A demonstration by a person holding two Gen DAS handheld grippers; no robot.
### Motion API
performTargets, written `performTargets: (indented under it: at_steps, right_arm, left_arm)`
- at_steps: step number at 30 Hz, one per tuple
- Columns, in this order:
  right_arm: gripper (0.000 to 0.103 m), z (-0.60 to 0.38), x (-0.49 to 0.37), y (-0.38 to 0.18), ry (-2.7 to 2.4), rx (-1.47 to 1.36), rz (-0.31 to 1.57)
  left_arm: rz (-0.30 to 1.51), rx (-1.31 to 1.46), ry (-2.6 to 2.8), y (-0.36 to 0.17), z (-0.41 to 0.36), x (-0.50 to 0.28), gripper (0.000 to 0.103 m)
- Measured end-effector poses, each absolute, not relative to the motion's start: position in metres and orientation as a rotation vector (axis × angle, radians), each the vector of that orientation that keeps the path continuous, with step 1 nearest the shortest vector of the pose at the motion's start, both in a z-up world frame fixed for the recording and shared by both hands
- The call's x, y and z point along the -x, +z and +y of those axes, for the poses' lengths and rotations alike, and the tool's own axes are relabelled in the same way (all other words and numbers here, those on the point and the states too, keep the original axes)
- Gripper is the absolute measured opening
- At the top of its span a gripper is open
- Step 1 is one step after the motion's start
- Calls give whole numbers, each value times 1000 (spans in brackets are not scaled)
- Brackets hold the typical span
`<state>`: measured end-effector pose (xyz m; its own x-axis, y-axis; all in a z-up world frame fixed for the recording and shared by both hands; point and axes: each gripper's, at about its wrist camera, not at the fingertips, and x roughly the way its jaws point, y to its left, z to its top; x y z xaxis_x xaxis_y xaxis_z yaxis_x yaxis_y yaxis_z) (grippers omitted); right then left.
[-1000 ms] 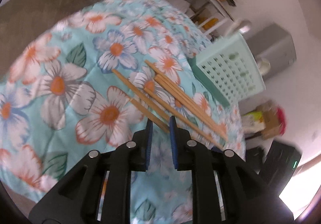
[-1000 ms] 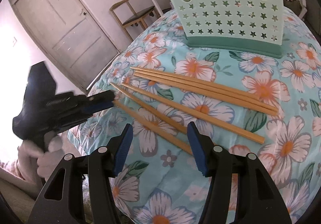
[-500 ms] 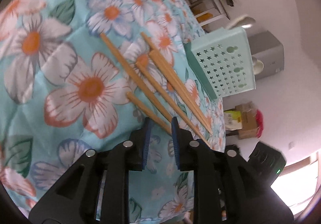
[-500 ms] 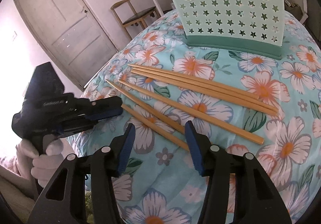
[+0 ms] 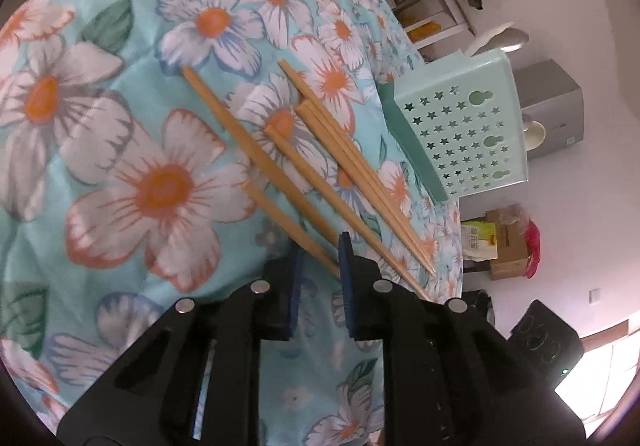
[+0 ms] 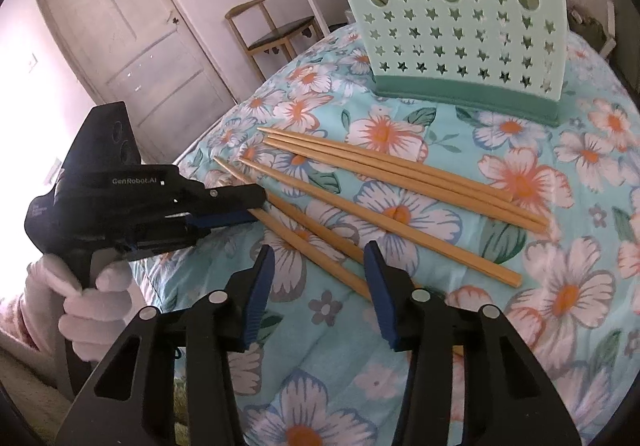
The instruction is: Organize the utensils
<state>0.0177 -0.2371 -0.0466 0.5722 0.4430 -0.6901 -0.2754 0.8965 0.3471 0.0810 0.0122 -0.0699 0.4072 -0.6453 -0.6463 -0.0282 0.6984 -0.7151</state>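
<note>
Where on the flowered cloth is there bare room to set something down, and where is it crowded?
Free: the cloth left of the chopsticks in the left wrist view, and the strip between the chopsticks and the green holder. Crowded: the near chopstick ends, where the left hand-held gripper and right hand-held gripper converge, both closing.

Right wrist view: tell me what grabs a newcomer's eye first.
Five wooden chopsticks lie fanned across the floral cloth in the middle. Behind them a mint holder with star cutouts stands upright. At left, a white-gloved hand aims the left tool at the nearest chopstick's end.
</note>
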Motion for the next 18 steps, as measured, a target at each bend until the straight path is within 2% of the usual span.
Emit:
performTargets:
  at_steps: [4, 6, 7, 10, 14, 18]
  right_arm:
    - [43, -231, -9, -38, 469, -171, 840]
    - [39, -222, -12, -48, 468, -129, 885]
    - [35, -218, -14, -53, 460, -118, 903]
    - [35, -215, -15, -60, 455, -122, 905]
    - [31, -224, -15, -63, 478, -184, 900]
    - [27, -232, -13, -66, 488, -238, 891]
  left_arm:
    - [1050, 655, -430, -59, 29, -69, 17]
    - [1029, 667, -421, -58, 40, -65, 17]
    - [1022, 683, -419, -59, 46, -64, 16]
    - [1027, 781, -439, -68, 59, -64, 14]
    - [1068, 990, -490, -88, 62, -68, 18]
    - [1074, 976, -495, -90, 45, -73, 18]
